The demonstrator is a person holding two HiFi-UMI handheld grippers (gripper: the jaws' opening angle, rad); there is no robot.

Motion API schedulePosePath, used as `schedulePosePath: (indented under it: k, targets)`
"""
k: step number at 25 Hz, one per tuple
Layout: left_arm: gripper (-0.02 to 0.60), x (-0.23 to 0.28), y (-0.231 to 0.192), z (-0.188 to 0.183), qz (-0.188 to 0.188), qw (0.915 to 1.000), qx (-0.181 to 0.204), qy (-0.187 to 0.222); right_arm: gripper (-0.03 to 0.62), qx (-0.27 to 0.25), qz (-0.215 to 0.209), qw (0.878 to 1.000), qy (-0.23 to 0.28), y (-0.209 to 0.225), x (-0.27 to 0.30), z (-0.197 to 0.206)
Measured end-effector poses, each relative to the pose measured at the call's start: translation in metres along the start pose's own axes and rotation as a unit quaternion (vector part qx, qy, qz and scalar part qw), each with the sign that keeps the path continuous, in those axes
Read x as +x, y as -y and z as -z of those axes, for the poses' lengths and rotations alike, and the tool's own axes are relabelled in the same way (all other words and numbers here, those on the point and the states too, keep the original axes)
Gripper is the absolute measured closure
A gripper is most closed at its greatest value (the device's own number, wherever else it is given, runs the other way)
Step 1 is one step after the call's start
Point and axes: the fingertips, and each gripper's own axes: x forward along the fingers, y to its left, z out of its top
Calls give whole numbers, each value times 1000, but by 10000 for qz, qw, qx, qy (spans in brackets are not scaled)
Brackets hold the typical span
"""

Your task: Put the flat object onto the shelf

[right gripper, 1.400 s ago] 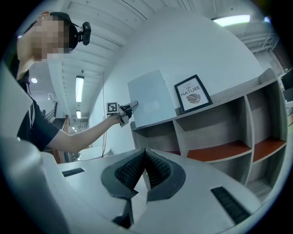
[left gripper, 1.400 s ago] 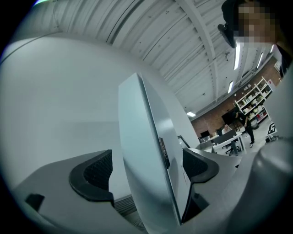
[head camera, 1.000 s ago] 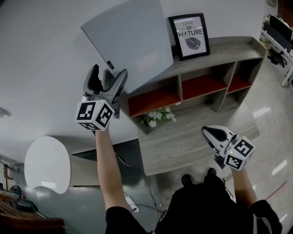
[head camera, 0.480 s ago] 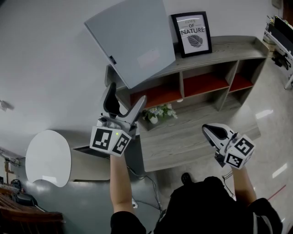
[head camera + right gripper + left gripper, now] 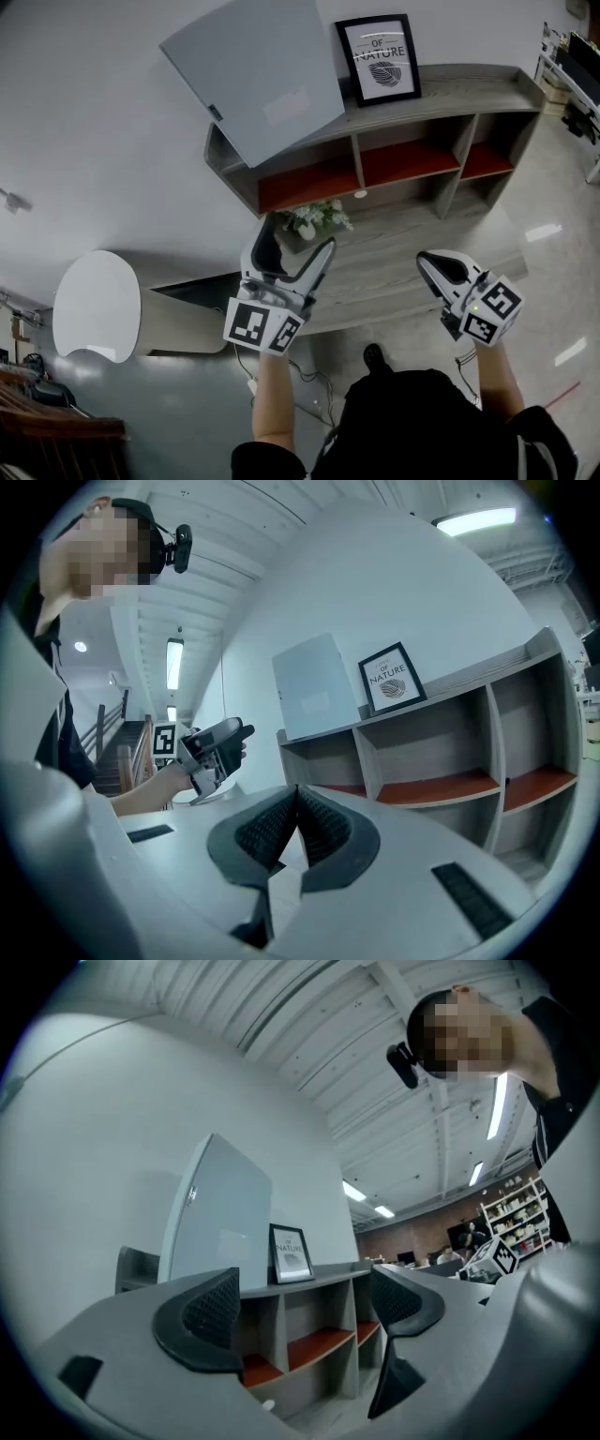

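A flat grey panel (image 5: 255, 73) stands on the top of the wooden shelf (image 5: 450, 94), leaning against the white wall beside a framed "nature" print (image 5: 377, 58). The same panel (image 5: 214, 1218) shows in the left gripper view and as the panel (image 5: 319, 697) in the right gripper view. My left gripper (image 5: 292, 253) hangs well below the shelf, open and empty, its fingers (image 5: 202, 1321) spread wide. My right gripper (image 5: 431, 264) is shut with nothing between its pads, low at the right.
The shelf has three red-backed compartments (image 5: 410, 161). A small pot of flowers (image 5: 309, 220) sits on its lower board. A round white table (image 5: 97, 309) stands at the left. Office shelving (image 5: 572, 66) is at the far right.
My left gripper has let go of the grey panel and dropped down and to the right, away from the shelf. The panel stays leaning on the shelf top. The right gripper has barely moved.
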Motion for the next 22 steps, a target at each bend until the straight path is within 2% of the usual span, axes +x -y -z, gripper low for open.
schedulePosePath:
  k: [12, 22]
  targets:
    - [227, -35, 112, 42, -257, 9975, -606, -256, 582, 45, -92, 9999, -87, -3, -83, 18]
    - [344, -62, 200, 62, -407, 9968, -412, -551, 582, 174, -185, 9995, -194, -18, -153, 41]
